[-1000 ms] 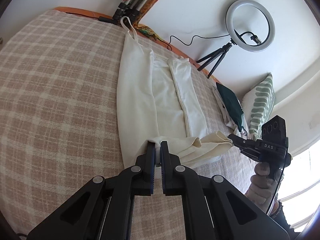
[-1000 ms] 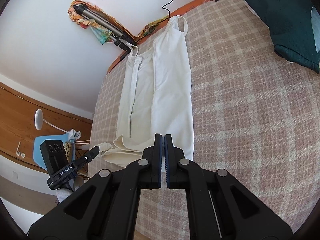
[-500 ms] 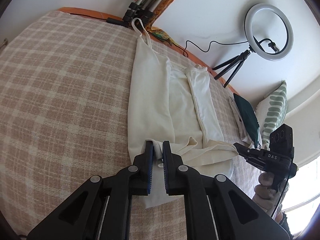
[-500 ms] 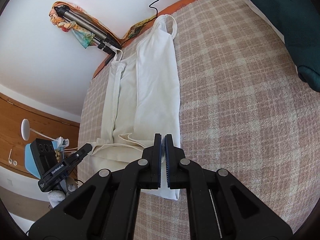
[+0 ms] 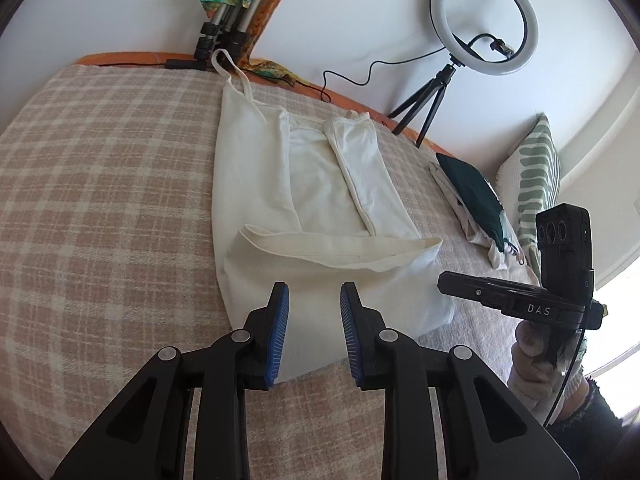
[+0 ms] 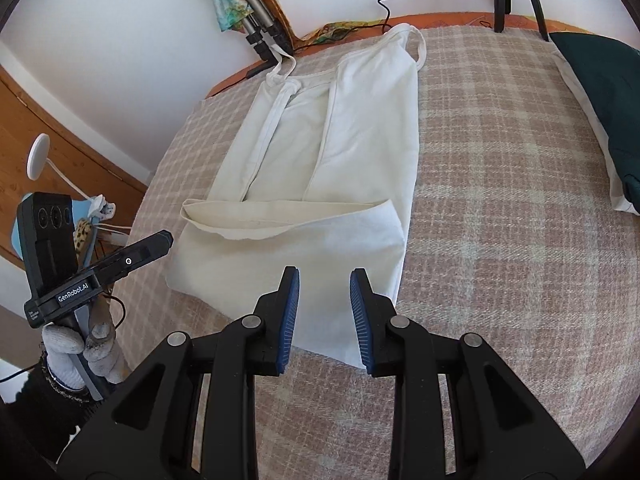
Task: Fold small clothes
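On the bed (image 5: 100, 200), cream top (image 5: 256, 168) laid flat, hem turned up for folding; left tongs (image 5: 311, 300) and right tongs (image 6: 325, 284) just opened narrowly, nothing held.

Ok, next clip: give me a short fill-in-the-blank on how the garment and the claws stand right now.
1. The white top lies on a checked ___.
2. Its bottom hem is folded ___ over the body.
3. Both the left claw and the right claw are ___, with no cloth gripped.
4. The ring light stands on a ___.

Missing words: blanket; up; open; tripod
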